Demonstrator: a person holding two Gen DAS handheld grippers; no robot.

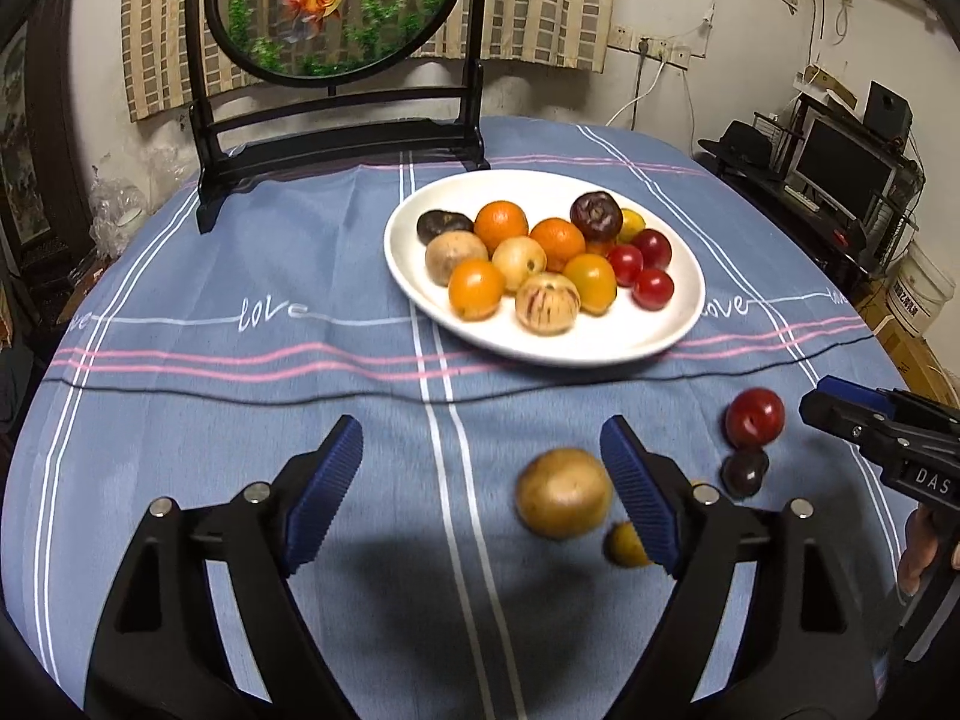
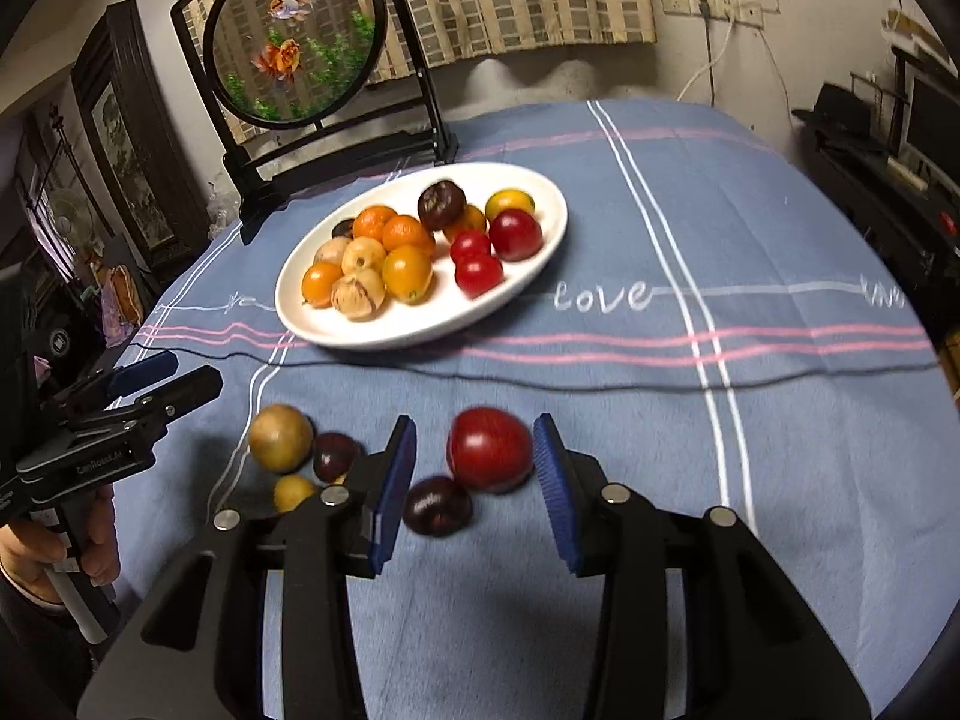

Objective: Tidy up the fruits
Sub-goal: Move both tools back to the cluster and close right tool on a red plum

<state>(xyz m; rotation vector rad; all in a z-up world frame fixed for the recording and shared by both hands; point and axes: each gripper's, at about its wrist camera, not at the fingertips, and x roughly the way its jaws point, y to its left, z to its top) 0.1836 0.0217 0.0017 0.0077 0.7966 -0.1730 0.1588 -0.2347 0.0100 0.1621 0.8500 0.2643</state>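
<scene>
A white oval ceramic plate sits on a blue cloth-covered table with white and pink stripes. The plate holds a heap of mixed fruit: orange, tan, striped, dark purple and red pieces.

Loose fruit lies on the cloth nearer the cameras. A round tan-brown fruit rests just beside the inner face of one blue ribbed pad of the left gripper; whether it touches the pad cannot be told. A small yellow fruit lies partly behind that pad. The left gripper's jaws stand wide apart and grasp nothing.

From the right wrist view, a large red round fruit lies on the cloth between the pads of the right gripper, with clear gaps on both sides. Its jaws are released, not clamped. A dark purple round fruit touches the red one's near side. A second dark purple fruit lies near the tan one.
</scene>
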